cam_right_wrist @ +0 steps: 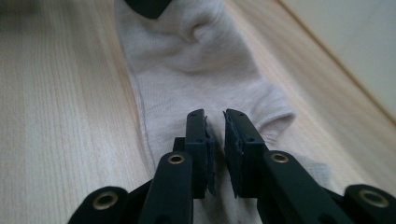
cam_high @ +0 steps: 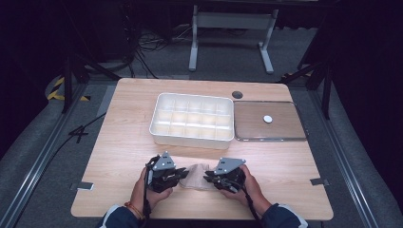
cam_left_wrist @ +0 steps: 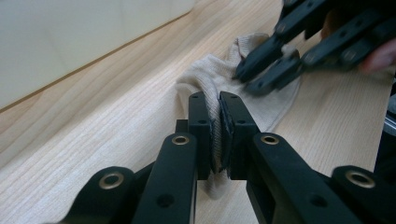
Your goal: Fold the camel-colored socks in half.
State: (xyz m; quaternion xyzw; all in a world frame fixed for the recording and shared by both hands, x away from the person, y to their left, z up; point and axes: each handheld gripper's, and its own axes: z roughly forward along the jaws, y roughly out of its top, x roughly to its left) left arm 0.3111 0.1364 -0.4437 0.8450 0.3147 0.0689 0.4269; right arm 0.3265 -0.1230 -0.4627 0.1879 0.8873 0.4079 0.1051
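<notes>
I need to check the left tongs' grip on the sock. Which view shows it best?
The left gripper view: the left tongs are shut on a fold of the sock. The high view shows the sock small between both tongs. The right gripper view shows the sock spread flat, with the grip hard to make out.

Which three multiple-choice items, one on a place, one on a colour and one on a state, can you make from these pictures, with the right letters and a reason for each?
1. Where does the beige ribbed fabric sock lie?
A. in the white plastic compartment box
B. on the light wooden table, between the grippers
C. on the clear flat lid

2. What colour is that box?
A. white
B. blue
C. red

3. How is the left gripper?
A. wide open
B. shut on the sock
C. holding the lid

Key: 1 B, it lies before the box; 2 A, its walls are white; 3 B, fabric is pinched between its jaws.
</notes>
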